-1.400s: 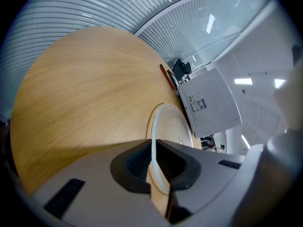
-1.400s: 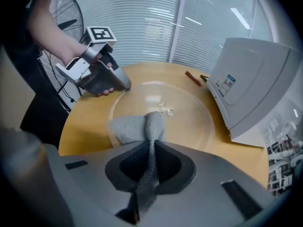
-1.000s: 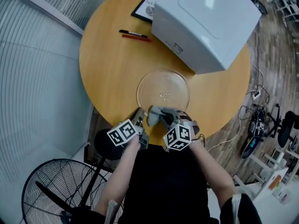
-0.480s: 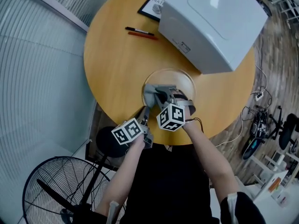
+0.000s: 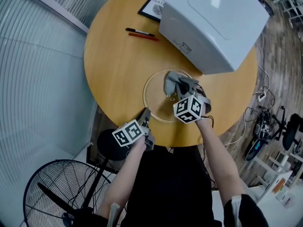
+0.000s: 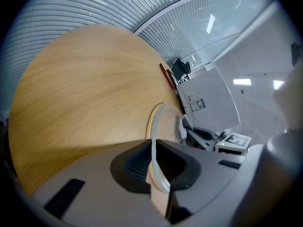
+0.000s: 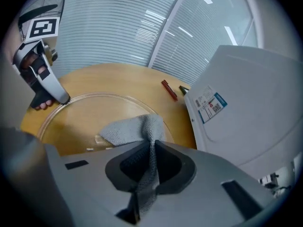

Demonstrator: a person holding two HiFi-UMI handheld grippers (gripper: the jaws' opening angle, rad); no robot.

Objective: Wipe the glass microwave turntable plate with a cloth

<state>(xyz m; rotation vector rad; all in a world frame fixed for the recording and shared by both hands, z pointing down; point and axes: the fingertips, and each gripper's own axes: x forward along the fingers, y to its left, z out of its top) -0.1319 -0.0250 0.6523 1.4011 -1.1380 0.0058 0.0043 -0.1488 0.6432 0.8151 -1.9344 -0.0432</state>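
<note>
The plate [image 5: 155, 100] lies flat on the round desk [image 5: 113, 60], close to the edge nearest the person, with the microwave [image 5: 213, 22] just beyond its far right rim.

The left hand-held gripper [image 5: 144, 114] sits at the plate's near left rim. Its own view shows the jaws nearly together, with the glass edge running between the pads, so it has hold of the rim and pins the plate down.

The right hand-held gripper [image 5: 179, 87] reaches over the plate from the near right side. Its jaws are pinched tight on a fold of the grey cloth [image 5: 171, 81], and the free end of the cloth spreads on the glass ahead of them. The cloth rests on the far right part of the plate, the side toward the microwave.

From there almost all of the bare glass lies back toward the person and to the left, toward the clamped rim. The plate is round, so no axis favours one stroke over another. The next sweep probably has to draw the cloth across the centre toward the left hand-held gripper, or round along the rim. The right hand is the only one placed to do this. The microwave wall just beside the cloth leaves little room to push farther out.
</note>
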